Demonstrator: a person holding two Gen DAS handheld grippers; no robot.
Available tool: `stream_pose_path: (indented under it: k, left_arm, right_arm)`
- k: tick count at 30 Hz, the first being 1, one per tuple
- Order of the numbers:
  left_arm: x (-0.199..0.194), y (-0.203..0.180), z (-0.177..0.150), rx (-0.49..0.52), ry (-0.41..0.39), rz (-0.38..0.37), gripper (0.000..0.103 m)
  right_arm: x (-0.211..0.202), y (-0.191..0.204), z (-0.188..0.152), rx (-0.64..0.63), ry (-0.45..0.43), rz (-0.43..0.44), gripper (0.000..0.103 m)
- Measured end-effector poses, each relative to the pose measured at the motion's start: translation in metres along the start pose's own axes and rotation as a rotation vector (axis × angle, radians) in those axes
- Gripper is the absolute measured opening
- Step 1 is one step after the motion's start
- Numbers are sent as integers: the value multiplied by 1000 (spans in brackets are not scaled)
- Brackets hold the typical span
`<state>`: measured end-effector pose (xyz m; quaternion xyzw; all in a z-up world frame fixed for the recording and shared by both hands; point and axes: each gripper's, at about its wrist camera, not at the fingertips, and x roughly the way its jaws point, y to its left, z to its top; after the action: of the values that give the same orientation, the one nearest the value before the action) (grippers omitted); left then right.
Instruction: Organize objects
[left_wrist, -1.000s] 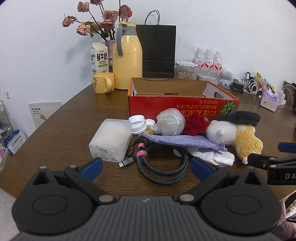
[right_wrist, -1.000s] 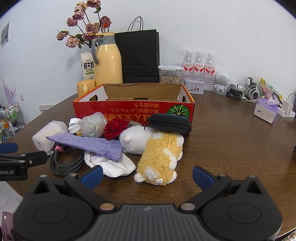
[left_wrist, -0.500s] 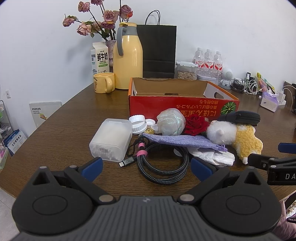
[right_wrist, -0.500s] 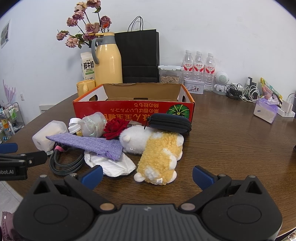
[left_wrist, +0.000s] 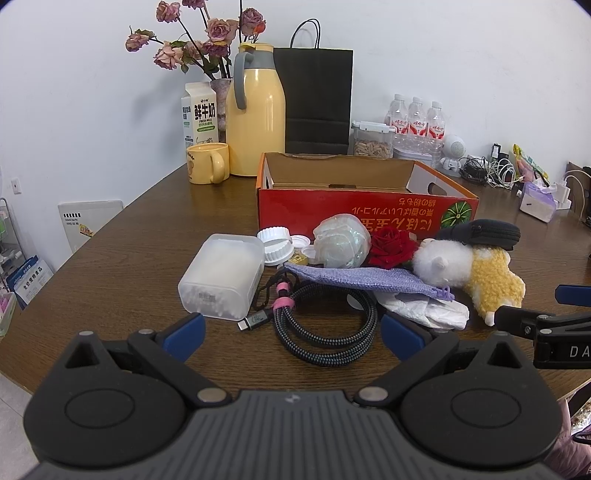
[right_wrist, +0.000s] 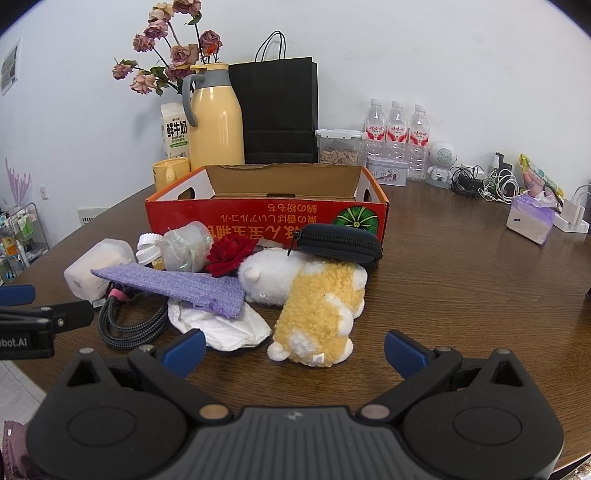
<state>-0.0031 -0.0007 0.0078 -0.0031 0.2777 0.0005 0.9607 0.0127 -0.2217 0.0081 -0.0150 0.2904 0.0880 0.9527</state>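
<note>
An open red cardboard box stands mid-table. In front of it lies a pile: a translucent cotton-swab box, white lids, a clear wrapped ball, a red rose, a purple knit pouch, a coiled braided cable, a white tissue, a yellow-white plush and a black zip case. My left gripper is open, just short of the cable. My right gripper is open, just short of the plush.
At the back stand a yellow thermos, milk carton, yellow mug, vase of dried roses, black paper bag, water bottles and a snack container. Chargers, cables and a tissue pack lie far right.
</note>
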Motion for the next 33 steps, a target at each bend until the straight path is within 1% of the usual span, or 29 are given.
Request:
stream_pose_path:
  k: [7,13,18,24,27,29,30,32,33]
  left_arm:
    - [5,3,-2,-8,7,5,103]
    - [16,10,3,-21,6,17,103]
    - [32,28,14,-75,-16,55,103]
    - [60,54,27,-116,0,117,103]
    - [76,63,31,-117,13,144,103]
    - [86,67,32,-117,27,144,102]
    - [90,68,33,-114,32,144,100]
    - [97,69,34,-102,42,139,98]
    - [100,67,34,-96,46,136,96]
  right_arm:
    - [5,3,-1,2,7,-2,103]
    - [18,-4,5,5,21,-6,103]
    - [34,-8,11,14,29,-27,103]
    - [61,-15,18,26,58,-51,103]
    - [73,-19,20,34,74,-51,100]
    - [81,-21,20,42,90,-48,94]
    - [85,-22,20,45,98,-47,92]
    - [91,-24,20,55,109,-43,82]
    - [92,-24,20,58,112,-40,81]
